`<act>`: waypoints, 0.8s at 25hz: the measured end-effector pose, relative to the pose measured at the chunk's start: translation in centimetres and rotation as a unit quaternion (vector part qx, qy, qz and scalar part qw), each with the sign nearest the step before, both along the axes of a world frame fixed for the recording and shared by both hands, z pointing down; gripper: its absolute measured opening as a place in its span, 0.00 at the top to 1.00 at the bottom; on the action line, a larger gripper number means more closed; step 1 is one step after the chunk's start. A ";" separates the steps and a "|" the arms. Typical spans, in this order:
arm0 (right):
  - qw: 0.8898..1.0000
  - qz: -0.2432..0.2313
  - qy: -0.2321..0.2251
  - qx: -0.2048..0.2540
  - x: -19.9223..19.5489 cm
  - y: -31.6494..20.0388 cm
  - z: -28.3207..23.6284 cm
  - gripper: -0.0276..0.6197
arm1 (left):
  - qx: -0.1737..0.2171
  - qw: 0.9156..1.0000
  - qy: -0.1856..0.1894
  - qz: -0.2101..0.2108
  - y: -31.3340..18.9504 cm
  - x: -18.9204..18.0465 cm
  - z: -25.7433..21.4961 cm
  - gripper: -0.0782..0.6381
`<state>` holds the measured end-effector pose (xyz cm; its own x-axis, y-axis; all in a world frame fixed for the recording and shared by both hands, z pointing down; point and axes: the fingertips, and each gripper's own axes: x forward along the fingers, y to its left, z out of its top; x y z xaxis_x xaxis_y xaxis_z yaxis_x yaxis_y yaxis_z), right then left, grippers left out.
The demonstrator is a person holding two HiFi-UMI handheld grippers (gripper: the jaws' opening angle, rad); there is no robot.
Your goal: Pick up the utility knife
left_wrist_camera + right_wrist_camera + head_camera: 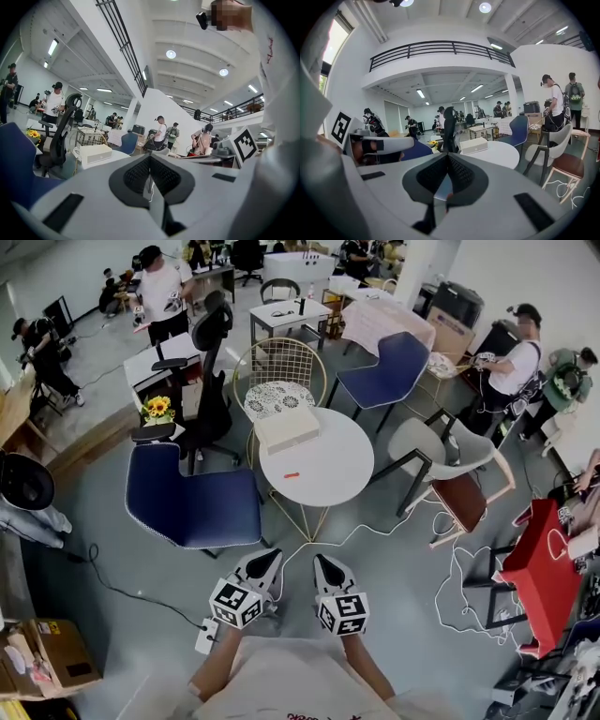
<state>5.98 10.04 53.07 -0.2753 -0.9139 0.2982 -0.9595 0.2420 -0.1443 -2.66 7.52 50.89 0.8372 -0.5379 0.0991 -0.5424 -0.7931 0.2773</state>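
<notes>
Since the table (pixel 330 486) stands well ahead of the person, both grippers sit close to the body, tips aimed at it. Left gripper (pixel 270 561) and right gripper (pixel 324 566): jaws pressed together, nothing between them. Probably an approach pose before the reach. The utility knife (pixel 292 474), small and orange, lies flat near the table's middle, on the person's side of a white box (pixel 287 428). Its long axis runs left to right across the head view; the blade end is too small to tell.

The utility knife (pixel 292 474) on the bench (pixel 330 442) is shown too small for its blade to be told.
</notes>
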 end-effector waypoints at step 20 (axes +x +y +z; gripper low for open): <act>1.000 0.021 0.011 0.000 -2.7 -12.9 -0.4 0.93 | -0.004 1.000 -0.005 0.017 -11.7 -4.1 0.3 0.87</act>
<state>3.28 -2.90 52.62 -0.2296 -0.9248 0.3035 -0.9718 0.2009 -0.1231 -6.72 -4.18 51.22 0.8540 -0.5081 0.1115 -0.5176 -0.8087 0.2795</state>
